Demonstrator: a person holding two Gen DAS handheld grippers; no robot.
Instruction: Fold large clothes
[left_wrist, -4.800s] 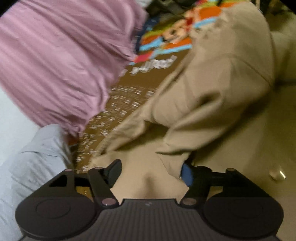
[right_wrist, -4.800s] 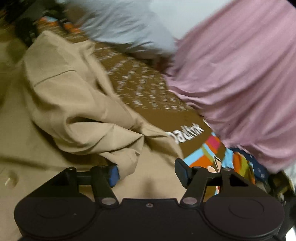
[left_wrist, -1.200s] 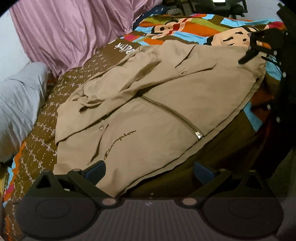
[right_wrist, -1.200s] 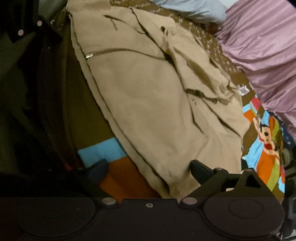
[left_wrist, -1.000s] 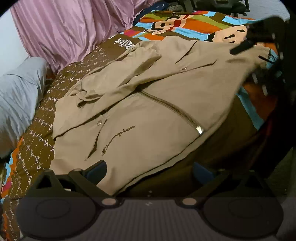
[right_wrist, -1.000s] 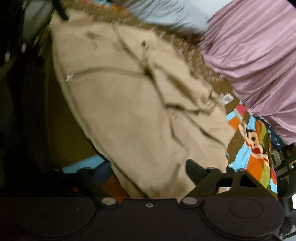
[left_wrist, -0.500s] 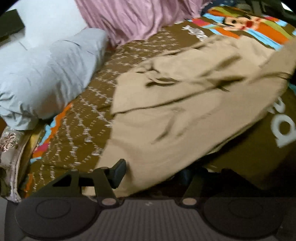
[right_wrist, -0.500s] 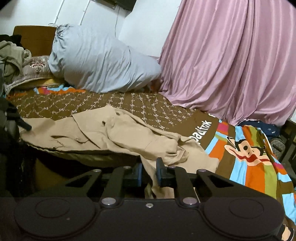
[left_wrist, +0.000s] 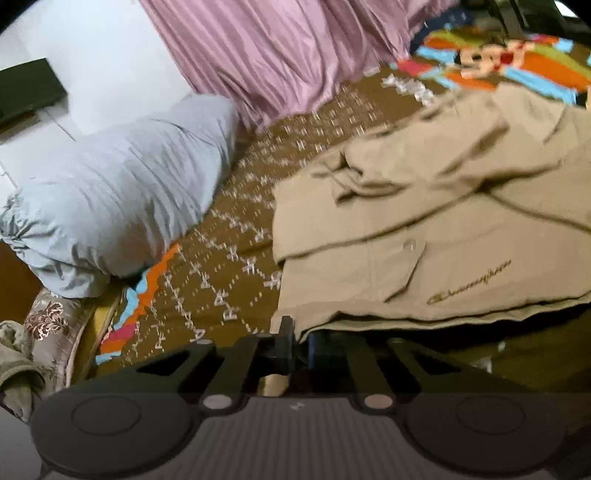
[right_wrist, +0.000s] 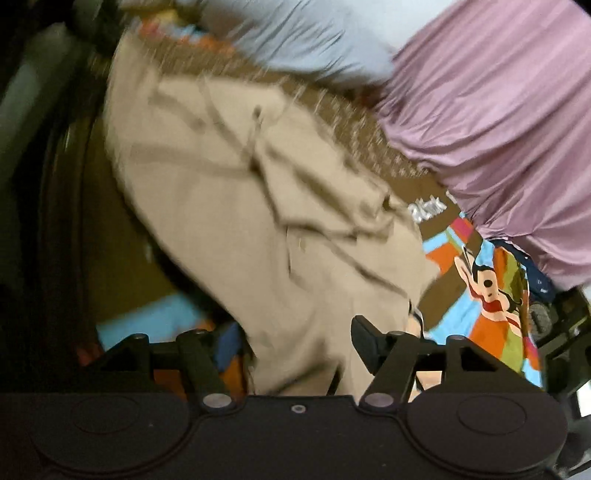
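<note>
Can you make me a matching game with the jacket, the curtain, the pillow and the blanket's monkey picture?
Things:
1. jacket
2. curtain
3. pillow
4. monkey picture

Descriptions:
A. pale blue-grey, by the wall
B. pink-purple, hanging in folds
C. on bright stripes beside the jacket's edge
D. tan, spread on the bed

Pairs: 1-D, 2-B, 3-A, 4-C
</note>
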